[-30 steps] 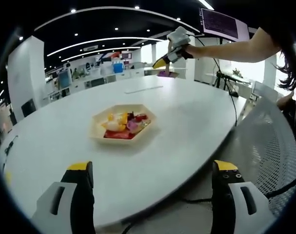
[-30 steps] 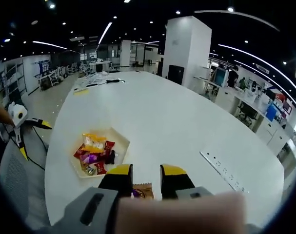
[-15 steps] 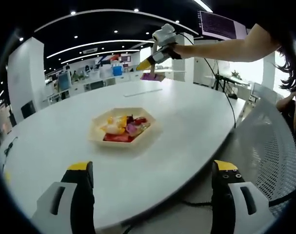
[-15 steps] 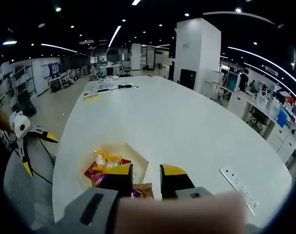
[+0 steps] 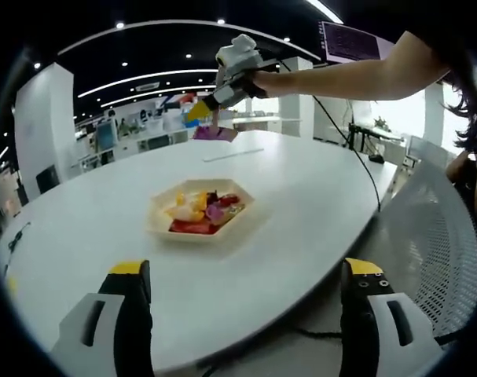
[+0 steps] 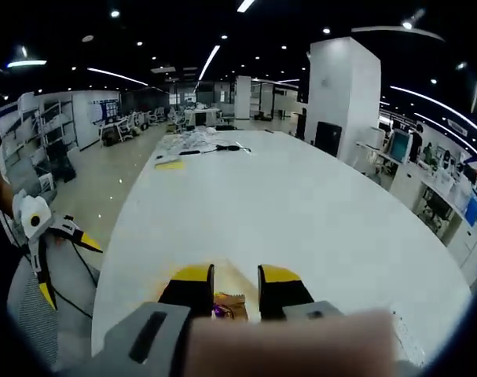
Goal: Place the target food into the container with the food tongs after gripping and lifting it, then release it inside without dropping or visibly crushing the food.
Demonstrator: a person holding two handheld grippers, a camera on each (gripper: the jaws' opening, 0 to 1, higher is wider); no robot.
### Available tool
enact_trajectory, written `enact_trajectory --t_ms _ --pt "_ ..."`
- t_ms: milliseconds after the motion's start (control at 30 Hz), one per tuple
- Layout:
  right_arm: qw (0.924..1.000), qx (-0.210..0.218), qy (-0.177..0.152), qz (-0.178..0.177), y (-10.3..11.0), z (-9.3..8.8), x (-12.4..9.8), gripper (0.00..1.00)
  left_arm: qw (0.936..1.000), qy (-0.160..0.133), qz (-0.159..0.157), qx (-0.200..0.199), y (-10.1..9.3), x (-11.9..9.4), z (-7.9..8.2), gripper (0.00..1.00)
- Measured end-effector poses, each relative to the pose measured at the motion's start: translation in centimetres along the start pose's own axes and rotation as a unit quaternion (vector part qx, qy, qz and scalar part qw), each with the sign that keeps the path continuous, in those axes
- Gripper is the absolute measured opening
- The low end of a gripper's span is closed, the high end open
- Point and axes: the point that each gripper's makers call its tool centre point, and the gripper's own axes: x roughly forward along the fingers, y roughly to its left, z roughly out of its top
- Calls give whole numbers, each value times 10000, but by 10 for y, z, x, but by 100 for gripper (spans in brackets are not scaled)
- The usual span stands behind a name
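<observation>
Jaws of the left gripper [image 5: 242, 271] stand spread wide before the white table [image 5: 317, 196], where the hexagonal tray [image 5: 200, 214] of wrapped snacks sits, while above it the right gripper [image 6: 234, 284] pinches a purple snack packet [image 6: 228, 305] in the air.

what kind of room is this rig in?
Likely an open-plan office or lab: a large white meeting table, desks with monitors along the wall, a mesh office chair, and ceiling strip lights.
</observation>
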Motion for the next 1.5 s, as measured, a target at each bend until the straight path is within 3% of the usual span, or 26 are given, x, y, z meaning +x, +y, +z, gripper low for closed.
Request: enact_trajectory --t_ms 233,300,367,567,1067,1500 --pt "9997 -50 -66 211 13 12 18 22 10000 -29 12 0 0 0 1 98" --pt "9989 50 -11 460 22 13 22 26 10000 -31 15 -1 0 0 1 98" --pt "9984 -215 -56 529 26 16 24 28 10000 -46 16 -4 0 0 2 98" --pt "9984 -102 -7 565 29 16 25 28 10000 -63 25 -5 1 -1 2 98" --pt "9992 29 -112 377 29 17 -8 29 10000 -70 10 8 0 -1 3 98" --pt "9983 209 -434 319 72 8 -46 29 9996 129 -255 56 -8 2 -1 99"
